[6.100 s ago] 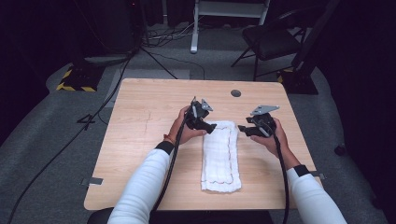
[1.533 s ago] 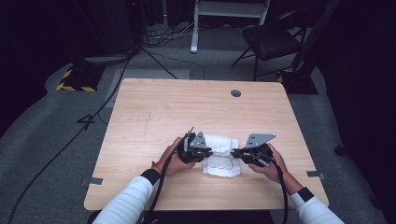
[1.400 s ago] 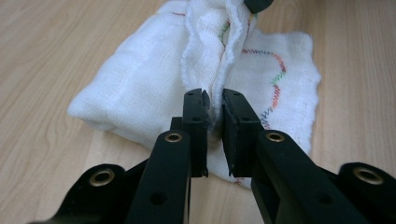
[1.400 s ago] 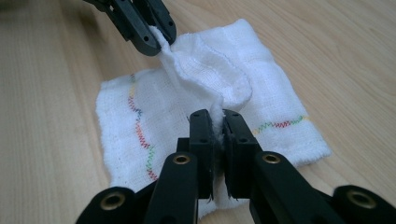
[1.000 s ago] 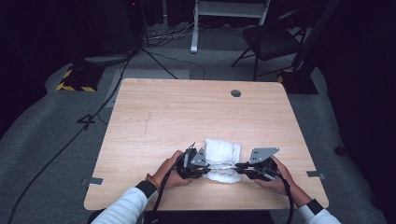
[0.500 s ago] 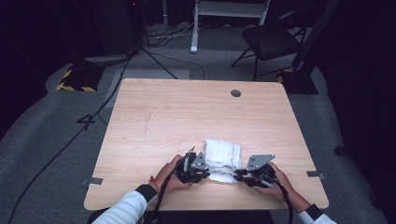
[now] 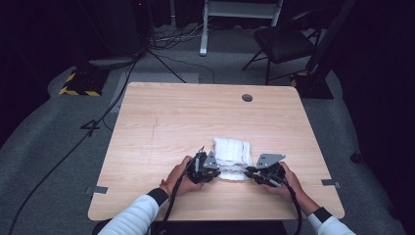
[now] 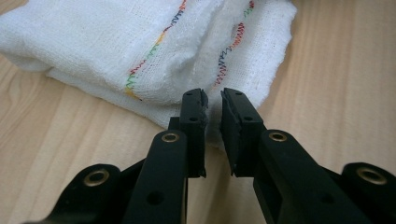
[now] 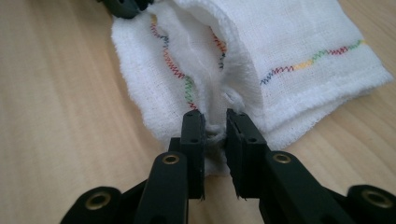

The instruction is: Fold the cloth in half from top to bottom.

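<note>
The folded white cloth (image 7: 233, 158) lies between both tongs, left tongs (image 8: 213, 109) and right tongs (image 9: 215, 127) each clenched on a near corner, long axis running away from the person.

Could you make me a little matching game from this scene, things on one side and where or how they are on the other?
Things:
1. cloth
2. left gripper
3. round hole
4. chair

Places or states:
A. on the floor beyond the table
B. folded, white with coloured stitching
C. in the tabletop near its far edge
D. at the cloth's near left corner, fingers nearly together

Pairs: 1-B, 2-D, 3-C, 4-A
</note>
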`<state>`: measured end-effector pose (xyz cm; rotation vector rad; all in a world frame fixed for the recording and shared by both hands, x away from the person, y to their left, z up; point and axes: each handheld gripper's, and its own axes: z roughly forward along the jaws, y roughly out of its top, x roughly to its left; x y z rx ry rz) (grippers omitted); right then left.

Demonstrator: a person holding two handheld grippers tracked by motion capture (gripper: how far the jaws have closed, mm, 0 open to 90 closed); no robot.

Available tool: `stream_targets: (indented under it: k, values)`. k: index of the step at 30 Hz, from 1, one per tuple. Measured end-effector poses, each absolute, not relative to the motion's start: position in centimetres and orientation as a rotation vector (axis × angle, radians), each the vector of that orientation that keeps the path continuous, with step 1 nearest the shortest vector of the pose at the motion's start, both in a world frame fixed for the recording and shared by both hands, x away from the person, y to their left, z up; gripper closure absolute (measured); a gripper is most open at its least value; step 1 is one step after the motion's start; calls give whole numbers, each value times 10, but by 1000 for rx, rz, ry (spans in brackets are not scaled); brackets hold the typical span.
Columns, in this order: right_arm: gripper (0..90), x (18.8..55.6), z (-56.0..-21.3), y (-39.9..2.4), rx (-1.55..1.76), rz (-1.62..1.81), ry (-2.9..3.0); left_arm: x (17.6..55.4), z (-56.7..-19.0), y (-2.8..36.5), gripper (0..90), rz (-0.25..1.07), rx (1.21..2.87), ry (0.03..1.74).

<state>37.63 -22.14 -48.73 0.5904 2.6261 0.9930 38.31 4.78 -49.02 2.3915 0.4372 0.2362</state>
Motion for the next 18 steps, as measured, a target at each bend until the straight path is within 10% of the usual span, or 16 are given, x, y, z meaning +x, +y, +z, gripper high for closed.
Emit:
stream_targets:
  k: [18]
  values:
    - [789,446,-489,-207,733,1016,2570,443,-492,54,788,278,2352,552]
